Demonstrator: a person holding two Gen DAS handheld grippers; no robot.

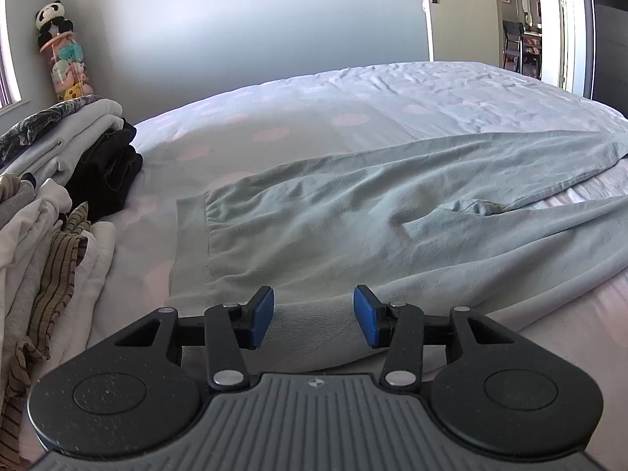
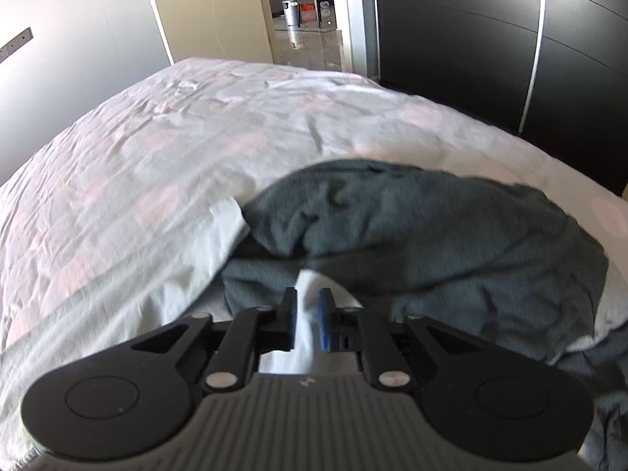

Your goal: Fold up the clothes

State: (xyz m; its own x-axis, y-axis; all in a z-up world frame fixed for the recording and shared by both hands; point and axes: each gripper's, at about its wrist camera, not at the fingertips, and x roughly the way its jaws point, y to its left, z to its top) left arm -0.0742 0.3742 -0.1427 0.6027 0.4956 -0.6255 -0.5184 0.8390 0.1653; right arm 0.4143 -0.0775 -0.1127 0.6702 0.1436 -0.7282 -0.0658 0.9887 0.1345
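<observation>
Pale grey-green trousers (image 1: 353, 216) lie spread flat across the bed, waistband (image 1: 206, 231) to the left. My left gripper (image 1: 314, 316) stands open at their near edge, with the fabric lying between its blue pads (image 1: 261, 318). In the right wrist view, my right gripper (image 2: 307, 320) is shut on a fold of pale cloth (image 2: 304, 306) that stands up between its fingers. A crumpled dark grey garment (image 2: 412, 235) lies just beyond it on the bed. More pale cloth (image 2: 188, 259) trails off to the left.
Stacks of folded clothes sit at the left: grey (image 1: 78, 133), black (image 1: 110, 172), white and striped (image 1: 59, 259). The bed cover (image 1: 314, 110) has pink dots. A panda toy (image 1: 53, 19) stands in the corner. A dark wardrobe (image 2: 510, 59) stands beyond the bed, beside an open doorway (image 2: 306, 11).
</observation>
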